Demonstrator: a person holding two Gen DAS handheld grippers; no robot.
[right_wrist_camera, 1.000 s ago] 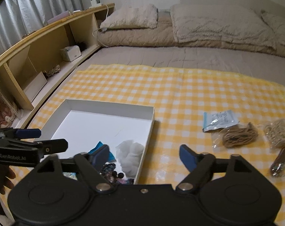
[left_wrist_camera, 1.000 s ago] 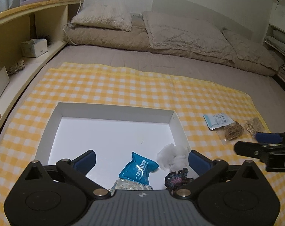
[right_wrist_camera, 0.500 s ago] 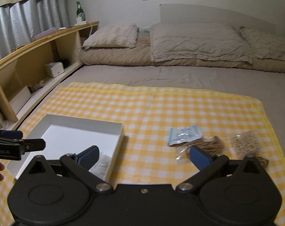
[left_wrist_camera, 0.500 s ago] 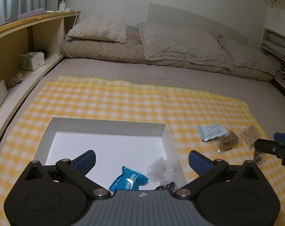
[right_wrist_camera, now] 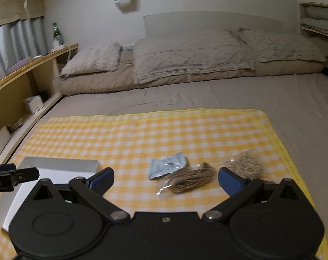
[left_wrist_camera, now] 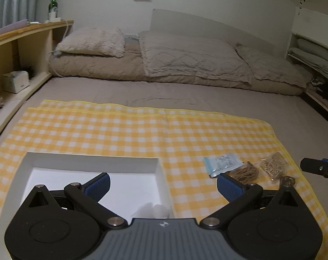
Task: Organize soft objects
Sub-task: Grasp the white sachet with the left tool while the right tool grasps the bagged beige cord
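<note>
A white box (left_wrist_camera: 92,162) lies on a yellow checked cloth (left_wrist_camera: 142,130) on the bed, with white cotton (left_wrist_camera: 153,209) in its near right corner. My left gripper (left_wrist_camera: 163,183) is open and empty above the box's right wall. To the right lie a light blue packet (left_wrist_camera: 221,162), a bag of brown rubber bands (left_wrist_camera: 245,172) and a second bag of bands (left_wrist_camera: 272,165). My right gripper (right_wrist_camera: 166,179) is open and empty, just short of the blue packet (right_wrist_camera: 167,166) and the brown bands (right_wrist_camera: 190,181). The second bag (right_wrist_camera: 244,164) lies by its right finger.
A small metal object (left_wrist_camera: 287,181) lies near the cloth's right edge. Pillows and a folded quilt (left_wrist_camera: 185,58) lie at the head of the bed. A wooden shelf (left_wrist_camera: 18,49) with a tissue box (left_wrist_camera: 15,83) runs along the left side.
Both grippers have pulled back and tilted up, so the box contents have dropped out of sight. The right gripper has swung right, from over the box towards the packets.
</note>
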